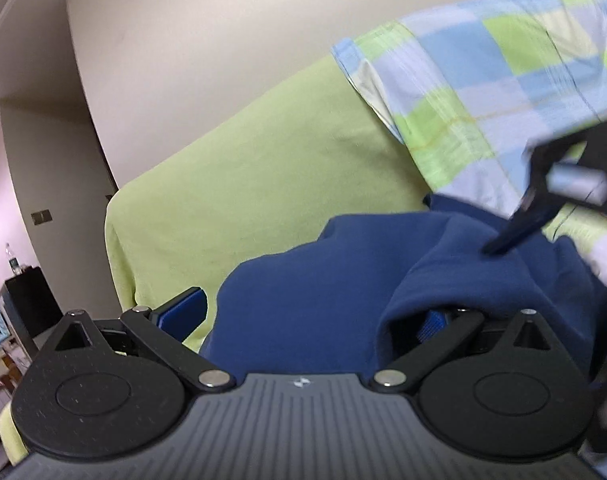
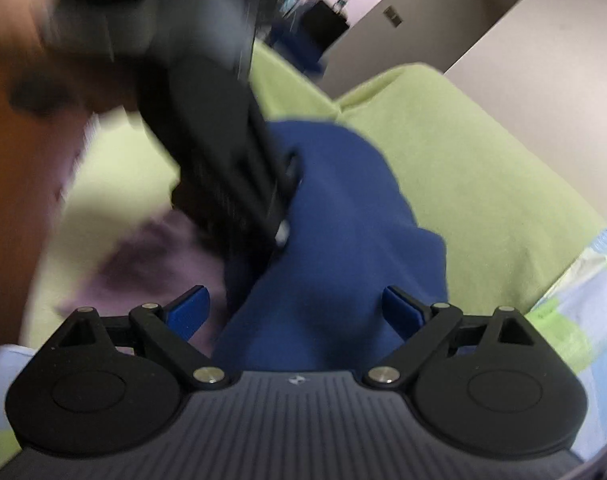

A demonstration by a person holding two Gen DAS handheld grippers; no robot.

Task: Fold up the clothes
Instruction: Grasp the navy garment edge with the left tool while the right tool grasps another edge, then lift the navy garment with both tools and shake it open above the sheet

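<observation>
A dark blue garment (image 1: 323, 280) lies bunched on a lime-green bed sheet (image 1: 243, 160). My left gripper (image 1: 307, 312) is open, and the cloth lies between its fingers and drapes over the right one. In the right wrist view the blue garment (image 2: 335, 220) runs between the wide-open fingers of my right gripper (image 2: 299, 312). The left gripper (image 2: 223, 152) shows there as a blurred black body pressed against the cloth. The right gripper (image 1: 543, 200) shows blurred at the right edge of the left wrist view, its finger touching the garment.
A checked blue, green and white quilt (image 1: 483, 80) lies at the back right of the bed and shows in the right wrist view (image 2: 583, 292). A lilac cloth (image 2: 151, 268) lies left of the blue garment. A pale wall (image 1: 223, 40) and cluttered shelves (image 1: 7, 320) stand beyond.
</observation>
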